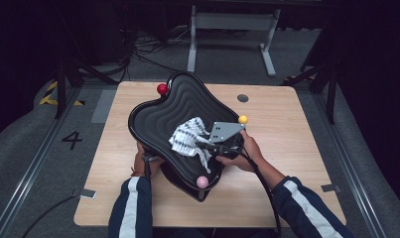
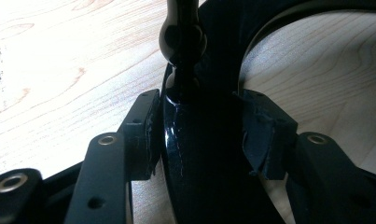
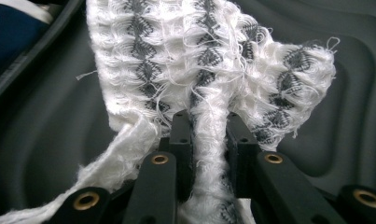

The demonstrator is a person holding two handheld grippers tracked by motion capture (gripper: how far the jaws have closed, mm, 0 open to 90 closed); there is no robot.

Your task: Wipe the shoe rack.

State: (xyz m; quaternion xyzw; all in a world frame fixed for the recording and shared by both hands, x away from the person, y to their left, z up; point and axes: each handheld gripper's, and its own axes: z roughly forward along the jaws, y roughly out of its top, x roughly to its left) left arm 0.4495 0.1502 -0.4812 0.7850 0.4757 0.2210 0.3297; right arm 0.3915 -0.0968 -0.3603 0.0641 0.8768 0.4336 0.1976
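A black tray [image 1: 187, 99] with a rippled inside stands tilted on the wooden table [image 1: 287, 163]. On it lies a white cloth with a grey pattern [image 1: 187, 136]. My right gripper [image 1: 207, 146], under its grey plate [image 1: 225, 131], is shut on a bunched strand of that cloth [image 3: 199, 56], which runs between the jaws of the right gripper [image 3: 208, 116]. My left gripper [image 2: 198, 98] is shut on the tray's glossy black edge [image 2: 199, 154]. In the high view the left gripper [image 1: 148, 161] sits at the tray's near-left rim, mostly hidden under it.
Three balls sit at the tray's corners: red [image 1: 162, 89] at the far left, yellow [image 1: 243, 119] at the right, pink [image 1: 202, 182] nearest me. A round cable hole [image 1: 242, 98] marks the table's far side. A white desk frame [image 1: 232, 29] stands behind the table.
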